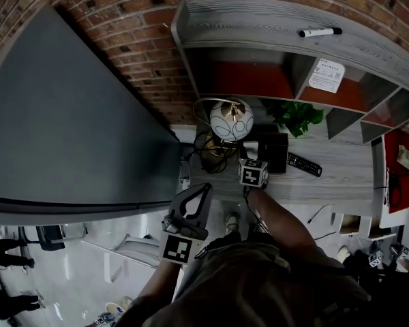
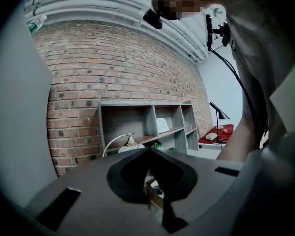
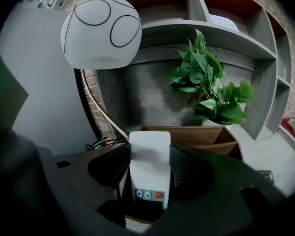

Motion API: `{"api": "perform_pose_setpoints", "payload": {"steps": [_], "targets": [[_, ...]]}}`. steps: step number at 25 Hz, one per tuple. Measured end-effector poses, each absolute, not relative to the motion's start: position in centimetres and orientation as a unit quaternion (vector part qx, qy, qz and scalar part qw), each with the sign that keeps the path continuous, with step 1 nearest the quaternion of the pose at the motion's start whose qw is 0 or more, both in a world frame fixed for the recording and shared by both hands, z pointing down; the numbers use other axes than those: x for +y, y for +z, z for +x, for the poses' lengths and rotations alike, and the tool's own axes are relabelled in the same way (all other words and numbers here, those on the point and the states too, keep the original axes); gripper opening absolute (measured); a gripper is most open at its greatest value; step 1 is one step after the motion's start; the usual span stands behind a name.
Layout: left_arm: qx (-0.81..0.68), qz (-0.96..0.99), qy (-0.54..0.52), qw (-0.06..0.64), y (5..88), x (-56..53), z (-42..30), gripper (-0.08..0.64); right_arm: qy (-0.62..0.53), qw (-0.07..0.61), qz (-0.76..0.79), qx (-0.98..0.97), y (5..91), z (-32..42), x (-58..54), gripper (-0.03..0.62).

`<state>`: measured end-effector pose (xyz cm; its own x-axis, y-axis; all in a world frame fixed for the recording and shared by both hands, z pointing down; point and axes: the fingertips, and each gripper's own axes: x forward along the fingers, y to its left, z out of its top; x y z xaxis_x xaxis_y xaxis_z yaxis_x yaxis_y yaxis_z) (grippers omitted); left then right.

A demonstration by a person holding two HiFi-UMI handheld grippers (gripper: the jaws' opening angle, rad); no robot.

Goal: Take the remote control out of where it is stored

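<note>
Right now the right gripper (image 3: 150, 154) is angled down over the desk (image 1: 341, 182), and its two dark fingers (image 3: 119, 156) stand wide apart with the remote control (image 3: 150, 173) filling the gap between them. Each pad lies against one long side of it, so the grip looks closed on it.

The remote control is a slim white slab with squared corners. It stands on end in a brown wooden box (image 3: 206, 134) with slanted dividers, and its lower part sits inside the box's front compartment. Most of its face is plain. Low down there is a darker panel with two pale arrow buttons and one round orange button beside them.

The box sits on the desk under a white globe lamp (image 3: 101, 31), with a leafy green plant (image 3: 209, 90) just behind it.

The left gripper (image 2: 147, 151) is held back from the desk, pointing roughly level toward the brick wall (image 2: 113, 63). Its jaws meet at the tips and hold nothing.
</note>
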<state>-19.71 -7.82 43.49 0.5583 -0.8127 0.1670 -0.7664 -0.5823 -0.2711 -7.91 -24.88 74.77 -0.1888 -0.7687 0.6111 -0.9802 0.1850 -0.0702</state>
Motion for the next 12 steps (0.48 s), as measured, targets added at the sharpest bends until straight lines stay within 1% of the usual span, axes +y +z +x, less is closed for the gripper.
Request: {"api": "perform_pose_setpoints", "payload": {"steps": [10,12], "targets": [[0.455,-0.875,-0.137,0.091,43.5,-7.4,-20.0,0.011,0.203,0.211,0.586,-0.755,72.8,-8.0,-25.3,0.256],[0.466,-0.874,-0.115,0.081,43.3,-7.5,-20.1,0.011,0.19,0.208,0.582,-0.763,72.3,-7.7,-25.2,0.256]]}}
